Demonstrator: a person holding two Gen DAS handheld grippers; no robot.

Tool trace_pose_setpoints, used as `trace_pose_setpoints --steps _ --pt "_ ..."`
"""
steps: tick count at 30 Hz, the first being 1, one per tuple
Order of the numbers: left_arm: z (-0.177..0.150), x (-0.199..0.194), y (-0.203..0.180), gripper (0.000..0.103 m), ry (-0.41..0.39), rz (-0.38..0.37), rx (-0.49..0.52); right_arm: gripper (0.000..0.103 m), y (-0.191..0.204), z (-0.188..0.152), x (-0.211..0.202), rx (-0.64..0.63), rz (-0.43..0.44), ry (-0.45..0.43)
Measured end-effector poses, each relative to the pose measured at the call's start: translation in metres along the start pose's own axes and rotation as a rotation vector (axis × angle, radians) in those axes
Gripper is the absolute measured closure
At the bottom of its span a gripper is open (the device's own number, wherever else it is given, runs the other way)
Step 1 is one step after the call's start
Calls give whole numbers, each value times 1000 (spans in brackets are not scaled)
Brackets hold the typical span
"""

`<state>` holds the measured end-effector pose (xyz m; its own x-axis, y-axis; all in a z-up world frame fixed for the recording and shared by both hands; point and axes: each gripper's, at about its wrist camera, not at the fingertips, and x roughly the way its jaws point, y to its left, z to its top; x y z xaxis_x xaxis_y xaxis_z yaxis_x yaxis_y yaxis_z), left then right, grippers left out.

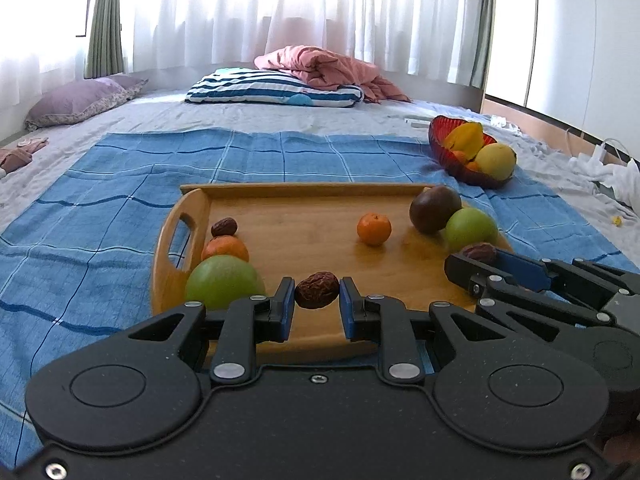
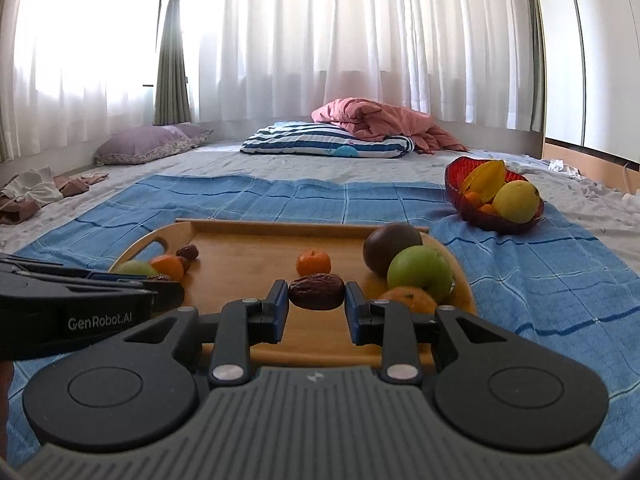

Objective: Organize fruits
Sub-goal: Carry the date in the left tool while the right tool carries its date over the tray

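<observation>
Wooden tray [image 1: 304,196] under both; left claw [image 1: 317,297] pinching wrinkled date [image 1: 317,290]; right claw [image 2: 317,293] pinching darker date [image 2: 317,291].

A blue checked cloth [image 1: 120,208] covers the near part of a grey sheet [image 1: 248,116]. At the far end lies a striped pillow [image 1: 272,90] with a crumpled pink blanket [image 1: 328,68] resting on its right part, and a purple pillow [image 1: 80,100] lies far left. White curtains [image 1: 320,12] hang behind, crumpled clothes [image 2: 32,194] lie at the left edge, and white cloth [image 1: 612,172] is bunched at the right.
</observation>
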<state>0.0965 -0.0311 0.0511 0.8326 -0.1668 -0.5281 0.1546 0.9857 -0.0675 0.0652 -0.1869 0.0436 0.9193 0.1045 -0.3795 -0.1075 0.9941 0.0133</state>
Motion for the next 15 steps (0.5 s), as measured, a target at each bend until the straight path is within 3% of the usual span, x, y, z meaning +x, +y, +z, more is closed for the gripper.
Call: trace_pose_setpoints --steps 15 --pt "16 34 6 80 77 -10 -31 68 -10 12 30 54 10 93"
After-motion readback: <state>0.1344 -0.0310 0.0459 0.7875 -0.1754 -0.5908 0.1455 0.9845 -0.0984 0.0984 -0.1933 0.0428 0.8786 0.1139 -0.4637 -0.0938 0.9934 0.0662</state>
